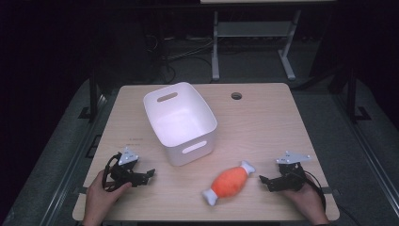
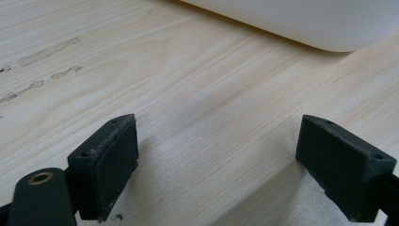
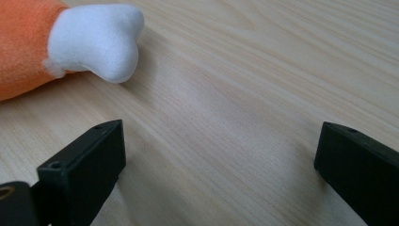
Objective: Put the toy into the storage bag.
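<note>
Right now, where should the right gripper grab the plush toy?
Grip the orange middle of the toy, probably across its width. It lies flat and slanted, its near white knob toward the open right gripper, so come from its right side; the knobs look narrower.

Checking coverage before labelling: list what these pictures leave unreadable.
- Far outer sides of the white bin: high view, hidden by its own walls.
- Orange plush toy: right gripper view, cut off by the left edge.
- Dark marks on the table: left gripper view, blurred.
- Small print near the bin on the table: high view, too small.
</note>
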A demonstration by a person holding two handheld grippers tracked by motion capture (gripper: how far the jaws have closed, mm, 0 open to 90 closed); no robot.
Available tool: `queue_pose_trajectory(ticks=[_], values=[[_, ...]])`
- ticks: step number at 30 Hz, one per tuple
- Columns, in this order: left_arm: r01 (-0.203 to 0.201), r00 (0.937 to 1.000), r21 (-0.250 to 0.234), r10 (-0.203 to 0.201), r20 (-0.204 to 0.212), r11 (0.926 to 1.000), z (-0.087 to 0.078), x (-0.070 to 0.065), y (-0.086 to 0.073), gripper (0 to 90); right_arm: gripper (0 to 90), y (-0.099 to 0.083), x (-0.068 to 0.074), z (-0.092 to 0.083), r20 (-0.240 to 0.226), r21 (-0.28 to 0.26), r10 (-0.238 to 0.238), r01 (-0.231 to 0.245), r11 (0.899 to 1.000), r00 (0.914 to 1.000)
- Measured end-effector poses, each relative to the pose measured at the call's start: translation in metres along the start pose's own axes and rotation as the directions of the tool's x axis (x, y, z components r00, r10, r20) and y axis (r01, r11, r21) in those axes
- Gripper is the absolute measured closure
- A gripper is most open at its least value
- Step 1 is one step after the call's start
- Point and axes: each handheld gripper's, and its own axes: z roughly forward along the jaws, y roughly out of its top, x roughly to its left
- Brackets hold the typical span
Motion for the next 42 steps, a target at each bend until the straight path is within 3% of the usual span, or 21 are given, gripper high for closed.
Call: queue_pose_trajectory(ticks=[5, 10, 15, 21, 22, 23, 28, 34, 37, 38, 39, 42], values=[[0.0, 1.0, 0.0, 0.0, 0.0, 1.0, 0.0, 0.0, 0.0, 12.9, 2.2, 0.0, 0.0, 0.0, 0.0, 0.0, -0.001, 0.001, 1.0, 1.0], [0.0, 1.0, 0.0, 0.0, 0.0, 1.0, 0.0, 0.0, 0.0, 12.8, 12.7, 0.002, -0.001, -0.005, -0.006, 0.02, -0.013, 0.013, 1.0, 0.9999], [0.002, 1.0, 0.0, -0.002, -0.002, 1.0, 0.0, 0.0, 0.0, 12.9, 16.4, 0.005, 0.0, -0.008, -0.004, 0.045, -0.028, 0.028, 0.999, 0.9996], [0.002, 1.0, 0.0, -0.002, -0.002, 1.0, 0.0, 0.0, 0.0, 12.9, 32.4, 0.009, 0.0, -0.019, -0.047, 0.037, -0.028, 0.03, 0.999, 0.9985], [0.002, 1.0, 0.0, -0.002, -0.002, 1.0, 0.0, 0.0, 0.0, 12.9, 36.2, 0.01, 0.001, -0.021, -0.058, 0.039, -0.026, 0.028, 0.999, 0.998], [0.002, 1.0, 0.0, -0.002, -0.002, 1.0, 0.0, 0.0, 0.0, 12.9, 45.7, 0.01, 0.0, -0.024, -0.083, 0.035, -0.034, 0.037, 0.999, 0.996], [0.002, 1.0, 0.0, -0.002, -0.002, 1.0, 0.0, 0.0, 0.0, 12.9, 64.8, 0.013, 0.003, -0.032, -0.118, 0.012, -0.056, 0.058, 0.998, 0.9914], [0.002, 1.0, 0.0, -0.002, -0.002, 1.0, 0.0, 0.0, 0.0, 12.9, 87.3, 0.017, 0.01, -0.04, -0.167, -0.017, -0.106, 0.104, 0.994, 0.9802], [0.002, 1.0, 0.0, -0.002, -0.002, 1.0, 0.0, 0.0, 0.0, 12.9, 89.7, 0.018, 0.013, -0.04, -0.194, -0.018, -0.12, 0.119, 0.993, 0.9736], [0.002, 1.0, 0.0, -0.002, -0.002, 1.0, 0.0, 0.0, 0.0, 12.9, 89.7, 0.019, 0.016, -0.04, -0.232, -0.015, -0.133, 0.134, 0.991, 0.9635], [0.002, 1.0, 0.0, -0.002, -0.002, 1.0, 0.0, 0.0, 0.0, 12.9, 89.7, 0.019, 0.016, -0.04, -0.232, -0.015, -0.133, 0.134, 0.991, 0.9635], [0.001, 1.0, 0.0, -0.001, -0.002, 1.0, 0.0, 0.0, 0.0, 12.9, 89.8, 0.021, 0.022, -0.038, -0.279, -0.009, -0.147, 0.151, 0.989, 0.949]])
